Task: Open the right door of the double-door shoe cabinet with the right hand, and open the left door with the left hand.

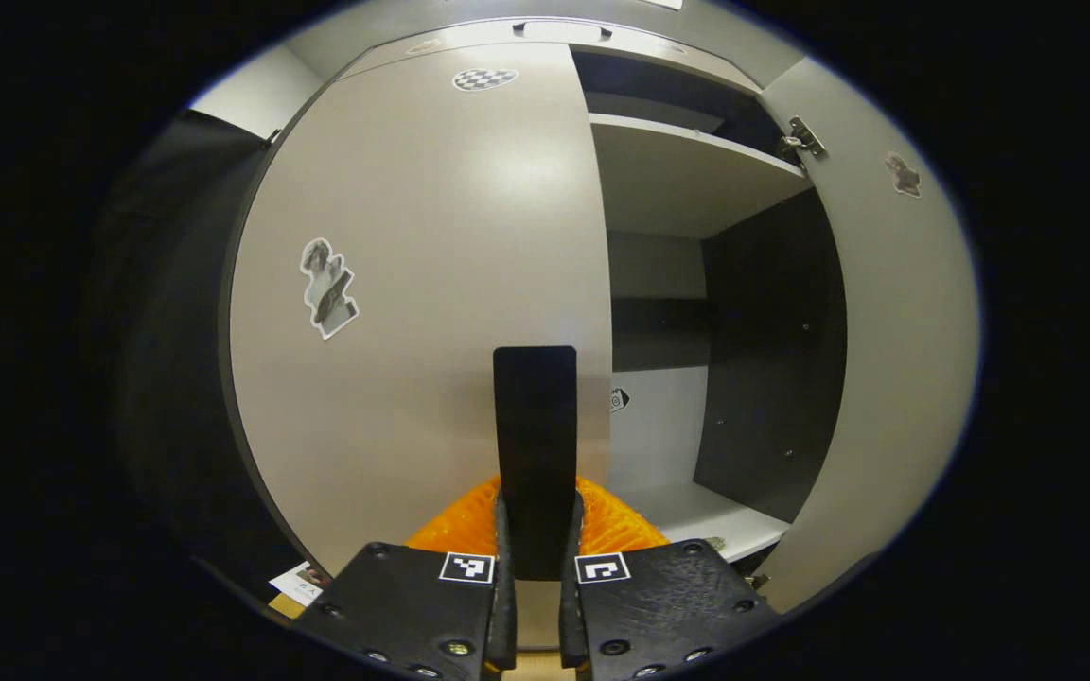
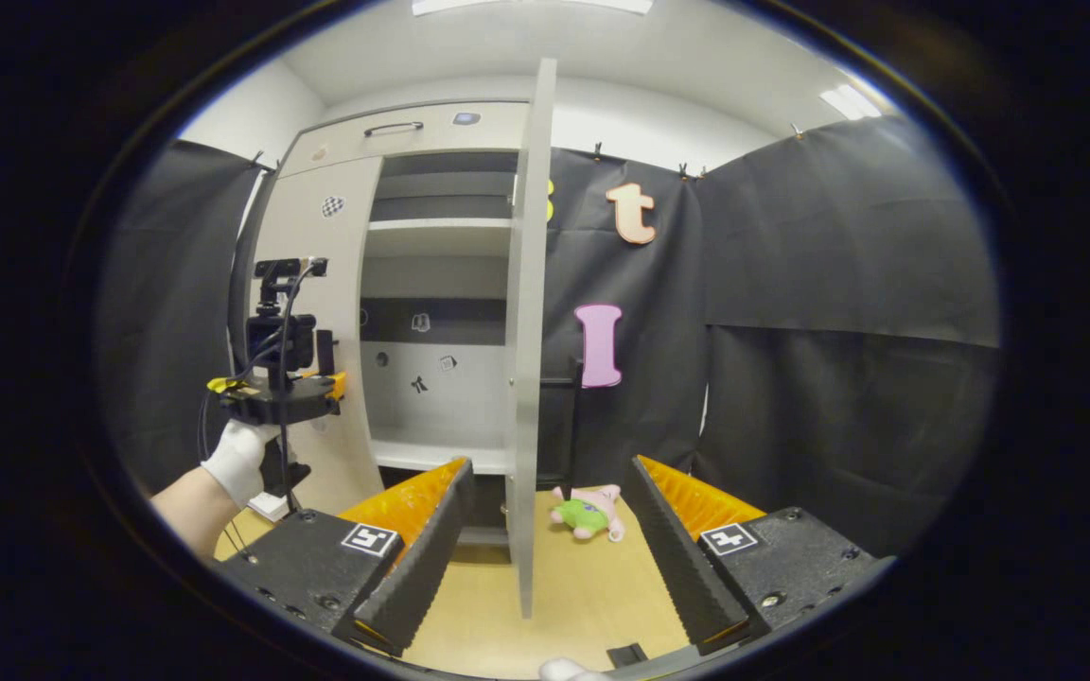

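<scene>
Your left gripper [image 1: 536, 567] sits closest to the lens in the left gripper view, its jaws drawn narrow around the black handle [image 1: 536, 445] of the left door [image 1: 413, 284]; both pads look pressed against the handle's sides. That door lies flat and closed against the shoe cabinet [image 1: 659, 170], with a cut-out sticker [image 1: 327, 287] on its left half and a checkered marker [image 1: 483, 78] near its top edge. To the right of it the cabinet's inside shows: pale shelves [image 1: 677, 165], a dark side wall and a hinge [image 1: 802, 140] on the open right door [image 1: 895, 378].

From the right gripper view you get what that close view cannot give. Your right gripper [image 2: 545, 558] has its jaws spread wide and empty, and the right door [image 2: 528, 331] stands edge-on between them, swung out toward you and touching neither finger as far as can be seen. Farther off on the left, a white-gloved hand [image 2: 240, 461] holds the left gripper [image 2: 285, 378] up against the closed left door [image 2: 318, 322]. On the wooden floor [image 2: 583, 586] beyond the door lies a small pink and green plush toy [image 2: 586, 512], near the black cloth wall.
</scene>
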